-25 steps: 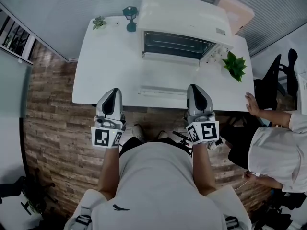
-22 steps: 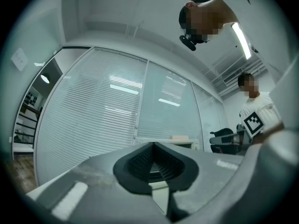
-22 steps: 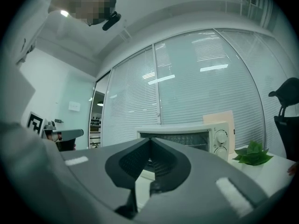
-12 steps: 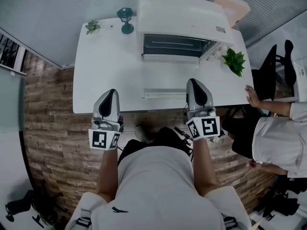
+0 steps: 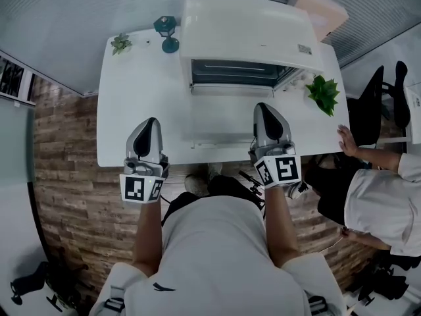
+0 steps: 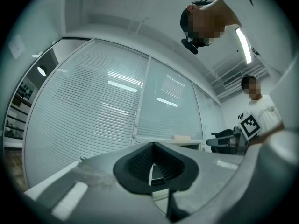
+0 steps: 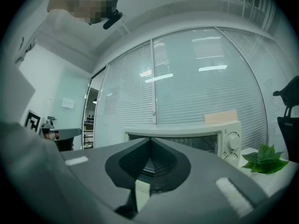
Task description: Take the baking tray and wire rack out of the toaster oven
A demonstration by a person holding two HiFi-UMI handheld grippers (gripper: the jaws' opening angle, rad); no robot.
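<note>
A white toaster oven [image 5: 250, 35] stands at the back of the white table [image 5: 141, 91], and it also shows in the right gripper view [image 7: 224, 136]. Its glass door lies open toward me, with the handle [image 5: 220, 139] near the table's front edge. The cavity [image 5: 233, 73] is dark; only a faint rack bar shows inside, and I cannot make out the tray. My left gripper [image 5: 148, 124] [image 6: 152, 146] is shut and empty over the front edge, left of the door. My right gripper [image 5: 264, 108] [image 7: 149, 141] is shut and empty over the door's right end.
A potted plant [image 5: 322, 91] [image 7: 266, 160] stands right of the oven. A teal lamp [image 5: 166, 31] and a small plant [image 5: 120, 43] sit at the back left. A second person rests a hand [image 5: 345, 140] on the table's right corner. An office chair [image 5: 378, 101] is beyond.
Both grippers have moved forward from in front of the table to over its front edge, closer to the oven. Their jaws look the same as before.
</note>
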